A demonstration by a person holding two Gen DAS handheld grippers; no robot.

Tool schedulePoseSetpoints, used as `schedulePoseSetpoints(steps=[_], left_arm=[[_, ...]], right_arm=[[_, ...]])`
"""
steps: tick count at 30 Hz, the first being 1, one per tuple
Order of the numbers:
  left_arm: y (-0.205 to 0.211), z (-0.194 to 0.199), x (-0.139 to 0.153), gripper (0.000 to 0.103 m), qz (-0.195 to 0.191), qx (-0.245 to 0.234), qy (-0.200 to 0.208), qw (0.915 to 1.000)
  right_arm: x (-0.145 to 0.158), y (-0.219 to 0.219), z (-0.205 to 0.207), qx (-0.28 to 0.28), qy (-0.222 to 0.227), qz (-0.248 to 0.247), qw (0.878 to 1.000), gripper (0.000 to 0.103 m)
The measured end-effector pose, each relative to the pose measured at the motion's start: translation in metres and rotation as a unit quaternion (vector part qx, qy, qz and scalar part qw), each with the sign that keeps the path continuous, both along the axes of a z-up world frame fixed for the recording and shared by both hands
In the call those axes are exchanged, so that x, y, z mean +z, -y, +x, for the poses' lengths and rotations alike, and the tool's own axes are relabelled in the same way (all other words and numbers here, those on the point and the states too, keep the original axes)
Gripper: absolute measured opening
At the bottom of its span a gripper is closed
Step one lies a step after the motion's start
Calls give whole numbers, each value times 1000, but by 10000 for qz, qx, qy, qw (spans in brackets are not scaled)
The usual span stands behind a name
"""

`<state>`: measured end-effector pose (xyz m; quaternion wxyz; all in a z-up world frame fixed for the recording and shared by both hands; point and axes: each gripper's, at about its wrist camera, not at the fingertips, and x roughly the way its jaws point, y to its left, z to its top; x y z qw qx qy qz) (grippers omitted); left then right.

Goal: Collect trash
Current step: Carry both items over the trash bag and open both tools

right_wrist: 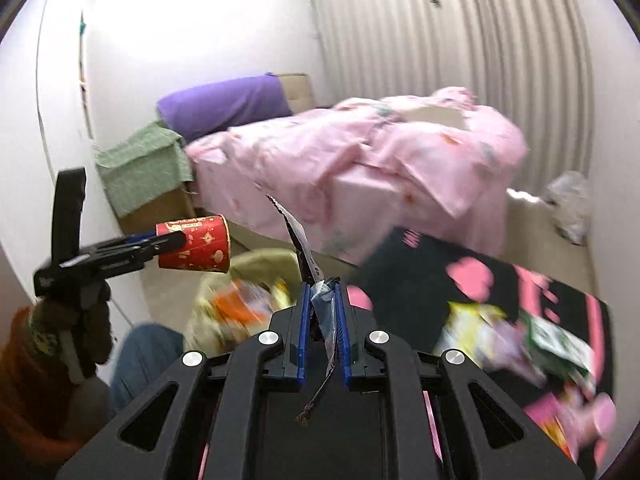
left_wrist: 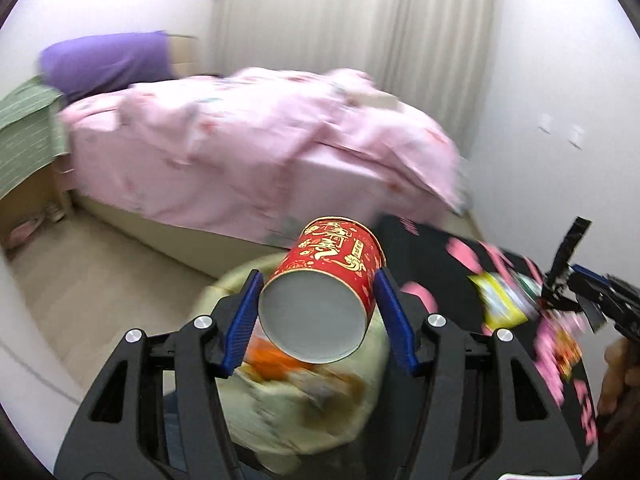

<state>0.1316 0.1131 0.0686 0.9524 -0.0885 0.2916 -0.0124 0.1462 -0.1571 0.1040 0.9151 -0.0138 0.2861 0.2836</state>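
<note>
The left tongs (left_wrist: pixel 318 300) grip a red cup (left_wrist: pixel 324 292) by its sides, the blue pads pressed on either flank, with the cup tipped on its side so its pale base faces the camera and its mouth points toward the bed (left_wrist: pixel 256 140). From the right wrist view the same cup (right_wrist: pixel 196 244) hangs in the air above the floor, just in front of the bed's near side and above a yellowish bag (right_wrist: pixel 240 304). That bag sits on the floor in front of the bed, open, with orange and mixed wrappers blurred inside; in the left wrist view it lies directly below the cup (left_wrist: pixel 304 392). The right tongs (right_wrist: pixel 322 312) are closed on a thin dark wrapper (right_wrist: pixel 298 240), which sticks up out of the pads and trails down behind them. To the right of the bag, a black mat (right_wrist: pixel 420 280) with pink shapes lies on the floor at the foot of the bed, and more wrappers (right_wrist: pixel 516 336), yellow, green and pink, are scattered on it, too blurred to tell apart. A purple pillow (right_wrist: pixel 228 104) lies at the head of the bed.
</note>
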Motion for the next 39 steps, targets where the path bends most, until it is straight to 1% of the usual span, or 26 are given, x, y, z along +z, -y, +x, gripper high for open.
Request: schedulePoseSetpoints(steps=[2,4,6,10,13,17,21,24,27,29,30,31,32,33,35,39], left_arm=[[-21,9,-5,54,-60,285,-47,9996],[-35,16,-13,54,-162,433,-160,9988],[-46,18,-23,54,-238,536,-267,9979],[-52,20,-46,54,-180,568,-483,9971],[-48,25,-57,54,-198,486,-596,9968],[-48,30,-69,54,-257,441,-727,9961],[-53,34,-80,54,-425,417,-852,9946],[-54,42,-88,54,-567,371,-924,9934],[-59,53,-100,54,-813,356,-1060,9904],[-64,58,-111,55,-1190,235,-1215,9852],[-65,59,-114,56,-1297,197,-1237,9836],[-66,58,-115,63,-1342,160,-1212,9834],[-66,56,-115,70,-1291,194,-1163,9846],[-65,54,-113,70,-1171,293,-1090,9867],[-65,50,-110,71,-1094,348,-998,9884],[-66,47,-104,71,-1044,507,-924,9889]], right_arm=[[-2,-27,23,214,-33,-19,9998,14],[-8,-53,39,408,-49,-96,9991,14],[-16,-75,53,579,-59,-203,9981,14],[-39,-106,78,855,-234,-290,9956,14],[-52,-118,90,965,-397,-274,9942,14],[-65,-122,98,1042,-574,-156,9928,14],[-75,-128,103,1113,-622,-175,9917,14],[-84,-133,114,1109,-750,-124,9909,14],[-96,-136,129,1055,-960,68,9898,14],[-102,-138,133,1128,-1097,135,9875,14],[-105,-140,135,1110,-1145,98,9872,16],[-107,-141,136,1077,-1155,48,9874,20],[-108,-140,135,1073,-1145,55,9876,35],[-109,-138,135,1110,-1139,141,9872,46],[-110,-136,134,1088,-1147,173,9873,48],[-110,-129,132,964,-1157,72,9886,48]])
